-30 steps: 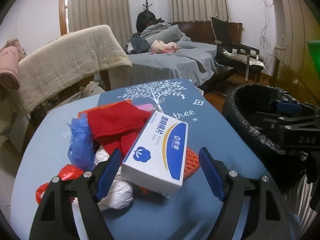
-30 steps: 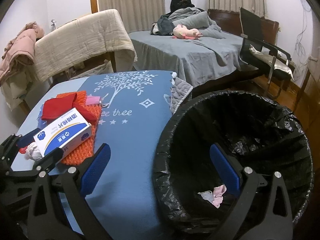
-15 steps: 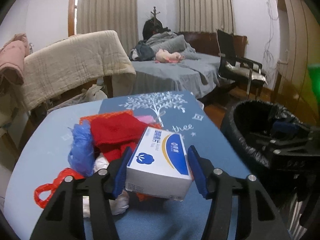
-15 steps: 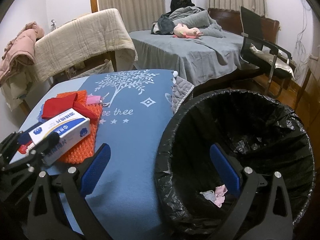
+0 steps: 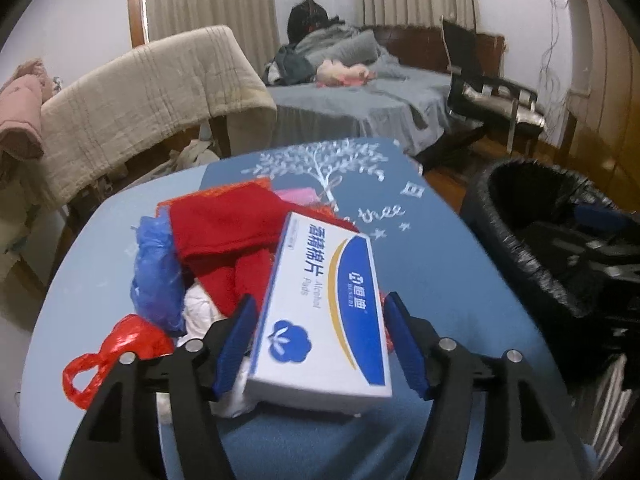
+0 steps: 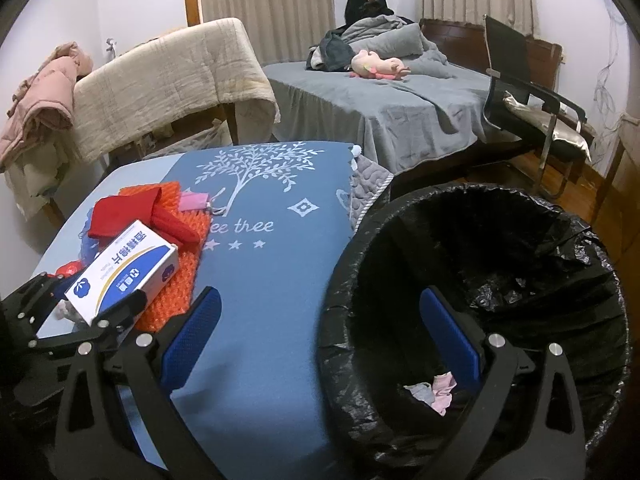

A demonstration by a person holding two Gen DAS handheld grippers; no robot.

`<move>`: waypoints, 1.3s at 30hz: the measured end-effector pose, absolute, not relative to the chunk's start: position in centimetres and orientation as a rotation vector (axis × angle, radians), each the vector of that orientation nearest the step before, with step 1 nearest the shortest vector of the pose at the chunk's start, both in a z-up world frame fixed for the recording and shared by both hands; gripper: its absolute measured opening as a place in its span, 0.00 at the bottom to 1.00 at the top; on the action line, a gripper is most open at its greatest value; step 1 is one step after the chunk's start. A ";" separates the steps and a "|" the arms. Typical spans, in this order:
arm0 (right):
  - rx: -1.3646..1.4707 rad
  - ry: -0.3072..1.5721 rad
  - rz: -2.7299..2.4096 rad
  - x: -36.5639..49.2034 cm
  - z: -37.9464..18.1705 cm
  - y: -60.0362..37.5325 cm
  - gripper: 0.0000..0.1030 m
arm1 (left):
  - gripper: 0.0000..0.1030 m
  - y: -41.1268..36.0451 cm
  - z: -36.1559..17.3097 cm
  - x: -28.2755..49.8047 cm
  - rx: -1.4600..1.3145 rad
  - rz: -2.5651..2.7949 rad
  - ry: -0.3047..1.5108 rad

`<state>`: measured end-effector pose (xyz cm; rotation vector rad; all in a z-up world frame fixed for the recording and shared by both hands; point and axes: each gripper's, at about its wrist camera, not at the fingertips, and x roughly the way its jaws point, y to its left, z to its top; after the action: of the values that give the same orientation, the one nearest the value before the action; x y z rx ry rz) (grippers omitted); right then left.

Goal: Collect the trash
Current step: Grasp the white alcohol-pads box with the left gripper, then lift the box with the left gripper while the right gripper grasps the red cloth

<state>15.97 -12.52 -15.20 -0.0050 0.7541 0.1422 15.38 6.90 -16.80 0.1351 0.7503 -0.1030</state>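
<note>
A white and blue box of alcohol pads [image 5: 328, 312] [image 6: 120, 268] sits tilted between the blue pads of my left gripper [image 5: 319, 302] [image 6: 92, 312]. Both pads [image 5: 236, 340] lie against its sides while the jaws are opening. Behind it is a pile of trash: red cloth [image 5: 224, 232], a blue bag [image 5: 154, 268], a red plastic bag [image 5: 120, 344], white crumpled paper [image 5: 198, 308] and orange mesh [image 6: 176, 276]. My right gripper [image 6: 316, 308] [image 5: 592, 248] hangs open over the rim of the black-lined bin [image 6: 344, 280] [image 5: 520, 248], holding nothing.
The pile lies on a table with a blue tree-print mat [image 6: 272, 280]. Small pale scraps [image 6: 436, 390] lie in the bin. Behind stand a chair draped in a beige blanket [image 6: 168, 80], a grey bed [image 6: 380, 104] and a black chair [image 6: 532, 104].
My left jaws came in from wide apart onto the box. The box now points lengthwise away from the camera and looks closer. The right gripper and bin have not moved.
</note>
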 end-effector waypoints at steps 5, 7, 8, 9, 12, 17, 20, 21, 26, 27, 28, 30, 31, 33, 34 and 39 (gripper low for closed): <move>0.009 0.759 0.126 16.0 -15.4 -13.3 0.94 | 0.56 6.7 -17.2 15.8 0.139 -0.089 0.744; 0.010 0.758 0.125 16.0 -15.4 -13.3 0.94 | 0.56 6.9 -16.7 15.5 0.127 -0.092 0.719; 0.010 0.758 0.126 16.0 -15.4 -13.3 0.94 | 0.56 7.0 -16.3 15.2 0.113 -0.097 0.702; 0.011 0.757 0.127 16.0 -15.4 -13.4 0.94 | 0.56 7.3 -15.7 14.9 0.091 -0.104 0.681; 0.011 0.752 0.139 16.1 -15.3 -13.1 0.94 | 0.56 8.1 -14.2 14.2 0.050 -0.109 0.637; 0.005 0.736 0.172 16.4 -14.6 -11.4 0.94 | 0.56 10.9 -11.7 12.8 -0.008 -0.071 0.583; 0.013 0.736 0.203 16.8 -14.5 -9.9 0.94 | 0.56 13.2 -10.8 12.1 -0.017 -0.014 0.569; 0.011 0.735 0.215 17.0 -14.5 -9.3 0.94 | 0.56 13.7 -10.8 11.9 -0.016 0.003 0.567; 0.007 0.753 0.258 17.7 -15.3 -6.2 0.94 | 0.56 17.5 -10.7 11.2 -0.005 0.097 0.560; 0.007 0.759 0.266 17.8 -15.5 -5.6 0.94 | 0.56 18.0 -10.8 11.1 -0.006 0.107 0.560; 0.004 0.761 0.275 17.8 -15.7 -5.0 0.94 | 0.56 18.8 -11.0 11.0 -0.008 0.124 0.564; -0.014 0.751 0.295 17.9 -15.7 -3.6 0.94 | 0.56 19.6 -11.3 10.9 -0.015 0.138 0.568; -0.018 0.749 0.304 17.9 -15.7 -3.2 0.94 | 0.56 20.1 -11.4 10.9 -0.020 0.148 0.570; -0.024 0.746 0.329 18.5 -15.5 -2.0 0.94 | 0.56 20.9 -11.4 11.0 -0.033 0.163 0.566; -0.028 0.742 0.341 18.9 -15.4 -1.4 0.93 | 0.56 21.2 -11.5 10.9 -0.035 0.167 0.562; -0.045 0.728 0.397 21.1 -15.0 1.8 0.92 | 0.56 21.7 -11.5 11.9 -0.047 0.180 0.548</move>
<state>21.07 1.83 -15.01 -0.0446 0.7278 0.3971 11.92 21.66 -11.49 -0.0471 0.5483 0.1798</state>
